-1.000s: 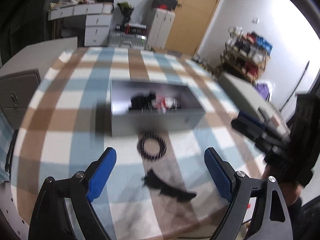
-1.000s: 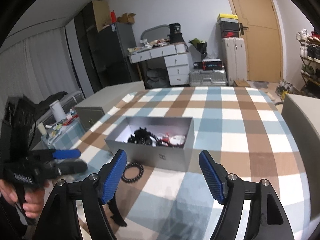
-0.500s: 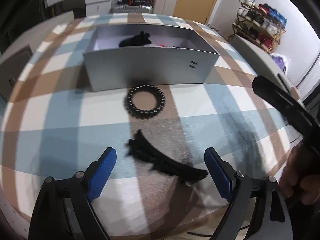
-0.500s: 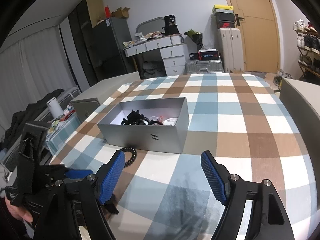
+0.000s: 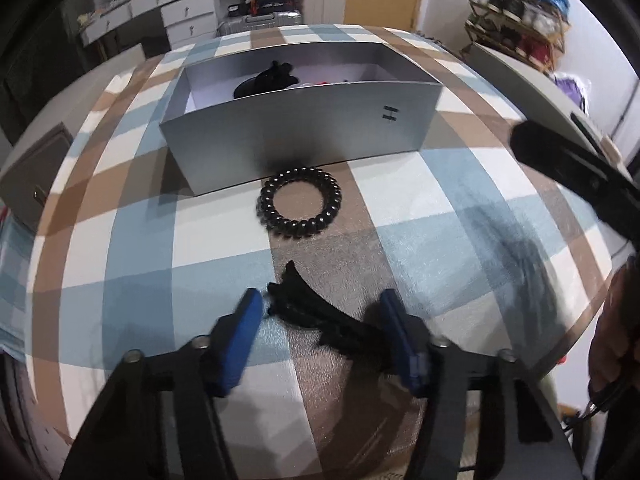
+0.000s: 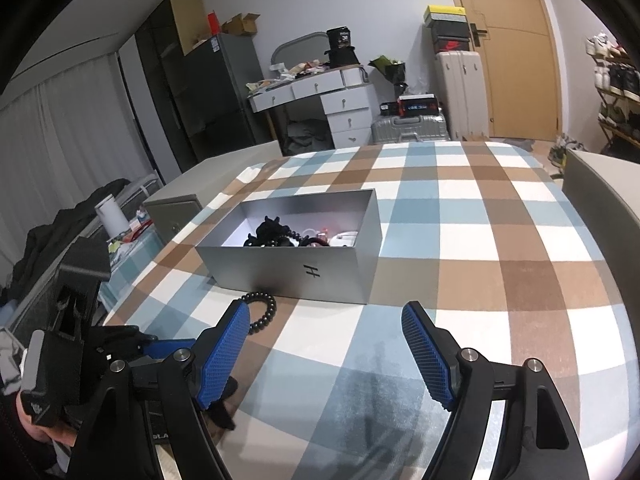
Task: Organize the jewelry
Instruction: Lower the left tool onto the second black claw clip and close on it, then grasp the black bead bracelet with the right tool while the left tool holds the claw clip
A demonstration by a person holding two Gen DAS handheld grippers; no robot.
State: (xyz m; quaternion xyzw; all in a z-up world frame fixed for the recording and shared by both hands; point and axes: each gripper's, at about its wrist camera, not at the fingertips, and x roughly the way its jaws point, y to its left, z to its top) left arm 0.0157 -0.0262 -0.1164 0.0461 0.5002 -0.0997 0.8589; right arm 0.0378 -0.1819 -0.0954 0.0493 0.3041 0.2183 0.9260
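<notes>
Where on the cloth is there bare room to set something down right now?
Bare: the checked cloth right of the silver box, and beyond it. Crowded: the strip before the box, where the coil hair tie and black hair clip lie between the closing left tongs.

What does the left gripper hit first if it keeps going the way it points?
Probably the black hair clip: it lies between the left gripper's closing jaws, on the plaid tablecloth. Contact is not clear; depth is uncertain.

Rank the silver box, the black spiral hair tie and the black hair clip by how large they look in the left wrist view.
1. silver box, clearly the largest.
2 and 3. black hair clip and black spiral hair tie: not ranked. The clip looks somewhat longer, but it lies nearer the camera and the closing left gripper hides its far end.
</notes>
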